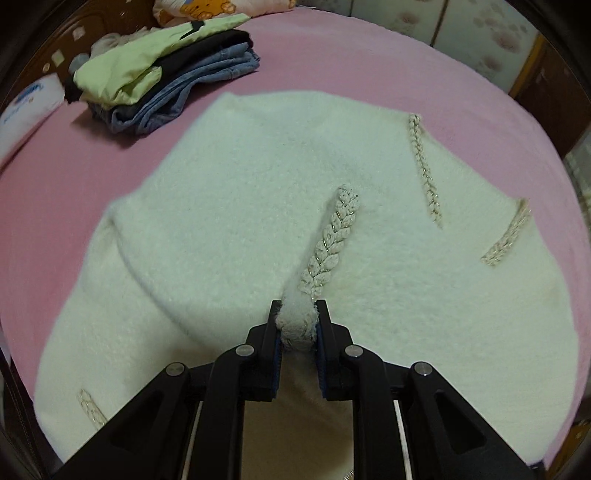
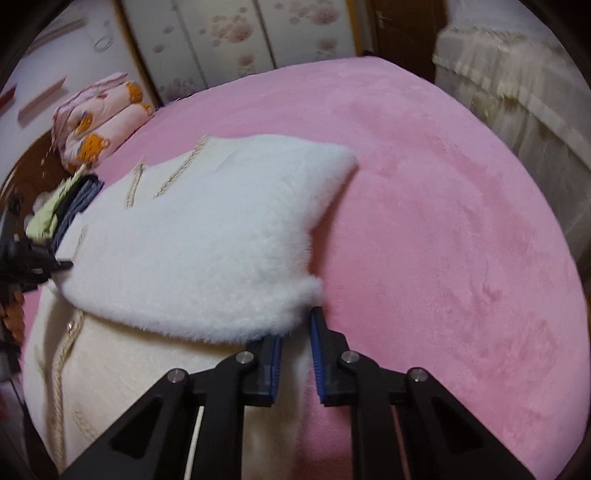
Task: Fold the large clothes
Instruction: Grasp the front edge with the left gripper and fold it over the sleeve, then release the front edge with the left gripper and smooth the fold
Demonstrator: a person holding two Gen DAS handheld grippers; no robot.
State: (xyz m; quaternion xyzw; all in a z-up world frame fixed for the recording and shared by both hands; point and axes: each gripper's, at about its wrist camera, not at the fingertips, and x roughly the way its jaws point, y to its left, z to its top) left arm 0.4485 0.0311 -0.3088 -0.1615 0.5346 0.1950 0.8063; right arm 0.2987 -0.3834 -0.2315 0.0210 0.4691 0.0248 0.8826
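Note:
A white fluffy garment with braided trim lies spread on the pink bed cover. My left gripper is shut on a bunched piece of its trimmed edge, and the fabric rises into the jaws. In the right wrist view a part of the garment lies folded over the rest. My right gripper is shut on the fluffy lower corner of that fold, whose pile hides the left fingertip. The left gripper shows as a black shape at the garment's far left edge.
A stack of folded clothes, light green over black over denim, sits at the bed's far left. A bear-print quilt lies by the headboard. Flowered wardrobe doors stand behind the bed. Pink cover stretches to the right.

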